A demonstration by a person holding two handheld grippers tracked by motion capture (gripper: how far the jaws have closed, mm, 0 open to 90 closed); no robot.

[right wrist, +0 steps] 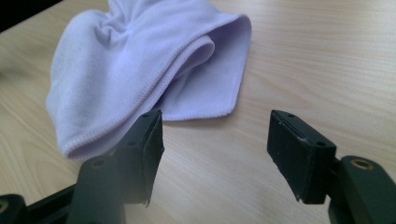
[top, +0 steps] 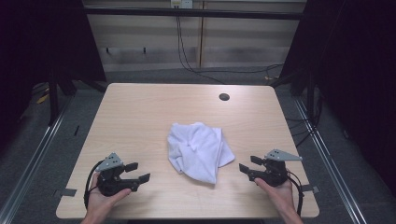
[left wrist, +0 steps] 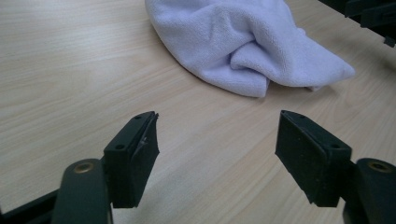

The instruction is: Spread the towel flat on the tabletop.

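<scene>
A crumpled white cloth [top: 198,150] lies bunched in the middle of the wooden table [top: 140,112]. My left gripper [top: 138,171] rests near the front left of the table, open, pointing right toward the cloth with bare wood between its jaws. In the left gripper view the cloth [left wrist: 243,42] lies a short way ahead of the open left gripper [left wrist: 219,116]. My right gripper [top: 246,164] sits at the front right, open and aimed left at the cloth. The right gripper view has the cloth's hemmed edge [right wrist: 140,70] just beyond the open right gripper [right wrist: 217,114], apart from the jaws.
A dark round cable hole [top: 224,97] sits near the table's far right edge. Bare wood surrounds the cloth on all sides. Beyond the table are a grey floor, metal rails and hanging black cables [top: 184,51].
</scene>
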